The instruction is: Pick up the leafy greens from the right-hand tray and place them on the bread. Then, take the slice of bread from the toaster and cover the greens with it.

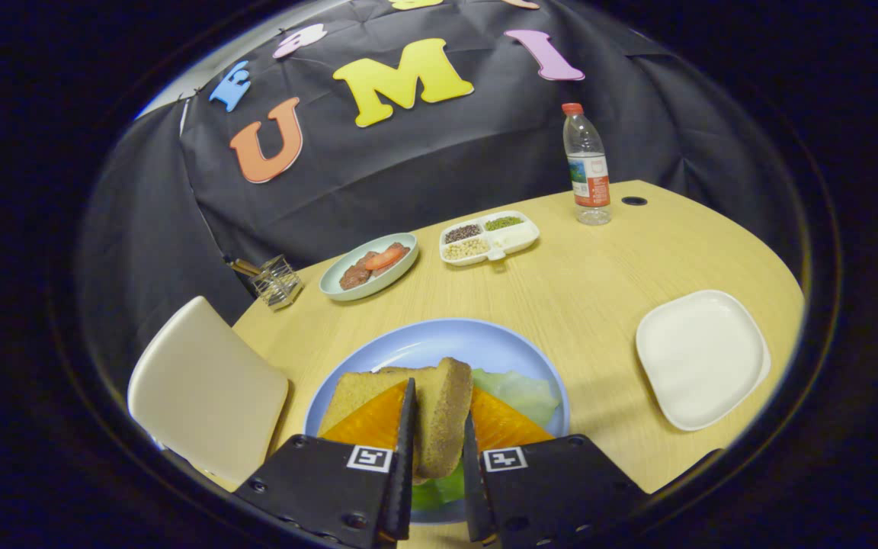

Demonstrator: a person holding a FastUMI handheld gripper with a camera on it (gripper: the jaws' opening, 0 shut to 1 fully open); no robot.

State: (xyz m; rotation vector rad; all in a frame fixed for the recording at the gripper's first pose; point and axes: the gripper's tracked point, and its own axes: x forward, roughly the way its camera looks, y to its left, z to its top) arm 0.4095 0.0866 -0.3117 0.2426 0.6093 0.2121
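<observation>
The gripper (437,450) pinches the bread slice (439,415) on edge over the blue plate (439,343); leafy greens (519,393) lie at two o'clock, seemingly on the lower bread (351,393). Next: lower it flat, release.

Gripper (439,438) is angled down and fwd, both fingers (406,457) reaching out from the two flat blocks w/ square marker tags on top. Jaws are only a narrow gap apart and pretty much parallel, clamped on a bread slice (443,415) standing on edge between them, each finger pressed flat against one face of it. Left finger looks a touch longer than the right one, prob just the lens.
</observation>
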